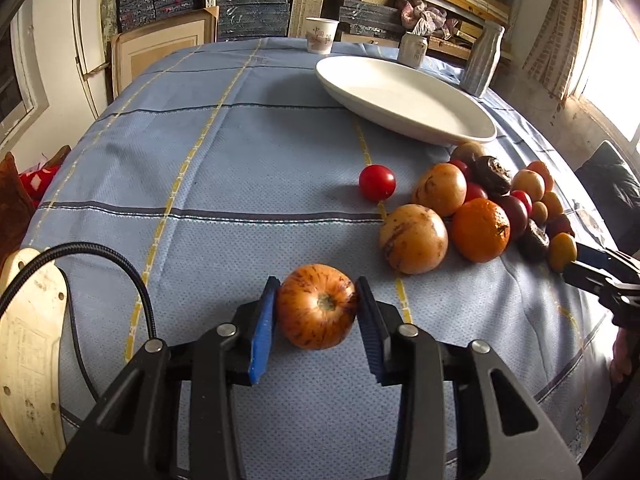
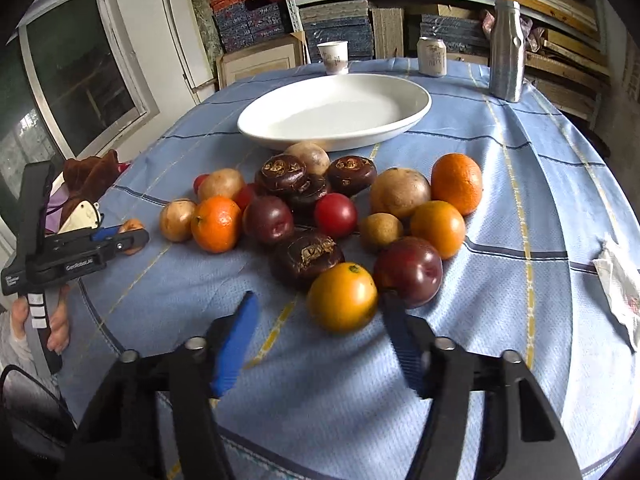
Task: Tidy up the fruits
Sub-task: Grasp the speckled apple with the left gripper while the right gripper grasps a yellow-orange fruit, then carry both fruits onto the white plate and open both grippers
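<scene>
Between my left claw's (image 1: 316,308) 2 blue pads sits a streaked apple (image 1: 317,306), resting on the blue checked tablecloth (image 1: 224,152) well apart from the main heap of fruit (image 2: 320,216). That claw has closed to the apple's width: both pads look to be pressing on its sides, so I judge the grip made, though the apple is not yet lifted. To do this step well I would keep the squeeze just firm enough, since the skin is round and could roll out of flat pads, then raise it straight up before carrying it toward the white plate (image 1: 404,96), which lies bare at the far side of the cloth behind the heap. I would pass to the left of the lone red tomato (image 1: 377,182) rather than over the heap, and set the apple down near the plate's middle so it cannot roll off the shallow rim.

My right claw (image 2: 320,320) is spread wide and grips nothing. Its right pad is at or just beside the dark plum (image 2: 408,270), and a small orange (image 2: 342,297) lies inside the gap, nearer that pad. Closing here would, I think, catch the orange, but the plum could be nudged; I would shift slightly left first so the orange sits centred.
</scene>
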A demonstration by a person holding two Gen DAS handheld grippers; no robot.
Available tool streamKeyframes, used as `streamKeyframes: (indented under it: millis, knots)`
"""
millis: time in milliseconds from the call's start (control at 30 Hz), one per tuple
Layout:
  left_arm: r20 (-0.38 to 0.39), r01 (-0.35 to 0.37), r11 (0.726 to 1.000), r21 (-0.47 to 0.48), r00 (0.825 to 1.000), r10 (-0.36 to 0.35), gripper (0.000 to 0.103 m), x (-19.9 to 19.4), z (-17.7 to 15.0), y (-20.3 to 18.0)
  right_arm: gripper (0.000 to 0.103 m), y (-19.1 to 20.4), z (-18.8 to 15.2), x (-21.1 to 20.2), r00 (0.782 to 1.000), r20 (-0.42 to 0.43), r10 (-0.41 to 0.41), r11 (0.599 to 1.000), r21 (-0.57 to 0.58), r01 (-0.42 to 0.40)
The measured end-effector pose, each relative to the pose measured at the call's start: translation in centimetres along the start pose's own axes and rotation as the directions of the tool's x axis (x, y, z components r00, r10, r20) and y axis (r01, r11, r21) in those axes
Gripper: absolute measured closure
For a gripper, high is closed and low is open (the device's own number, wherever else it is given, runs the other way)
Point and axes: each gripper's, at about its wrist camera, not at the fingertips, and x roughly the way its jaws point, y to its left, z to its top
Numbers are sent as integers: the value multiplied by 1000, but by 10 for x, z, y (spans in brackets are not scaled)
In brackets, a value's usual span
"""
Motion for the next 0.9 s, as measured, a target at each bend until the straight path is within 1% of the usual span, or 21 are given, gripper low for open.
streamKeyframes:
  millis: [67,133,200,300,400,500,567,600,633,667,700,733,800,833,900]
  knots:
    - [1,3,1000,1,1000,-3,65,0,0,-1,45,0,2,2,1000,-3,-2,1000,0,2]
    - [0,7,1000,6,1000,-7,65,0,0,-2,51,0,2,5,1000,-11,-9,1000,-3,9]
    - [1,10,1000,6,1000,-10,65,0,0,-2,65,-2,3,8,1000,-26,-13,1000,-4,13]
    - [0,12,1000,7,1000,-12,65,0,1,-2,65,-4,1,9,999,-39,-1,1000,-13,0]
    - [2,12,1000,20,1000,-12,65,-2,1,-5,65,-3,0,8,999,-34,-1,1000,-24,0]
    - [-7,28,999,36,1000,-27,65,-4,7,-12,65,-5,6,-6,999,0,51,999,-13,-51]
    - [12,16,999,52,1000,-16,65,-12,20,-19,65,-1,20,-22,998,45,44,998,-45,-42]
    - [35,9,998,68,999,-12,65,-18,33,-25,65,1,28,-33,996,78,36,998,-62,-32]
    - [53,9,997,77,998,-13,65,-22,44,-30,65,2,43,-46,992,121,33,997,-77,-24]
    - [70,8,997,81,997,-14,65,-25,57,-34,65,3,55,-54,989,146,36,996,-89,-23]
    - [87,9,997,82,996,-16,65,-28,78,-41,65,4,72,-61,984,177,37,995,-102,-20]
    - [99,8,997,81,995,-16,65,-28,92,-45,65,3,87,-63,980,194,32,994,-106,-12]
    - [114,1,997,83,993,-10,65,-20,124,-57,65,0,115,-55,980,197,22,994,-106,-1]
    - [113,2,996,86,993,-12,65,-15,134,-63,65,-3,128,-44,982,187,16,995,-99,3]
    - [90,15,995,98,996,-24,65,9,159,-76,65,-9,146,-21,988,155,5,996,-84,9]
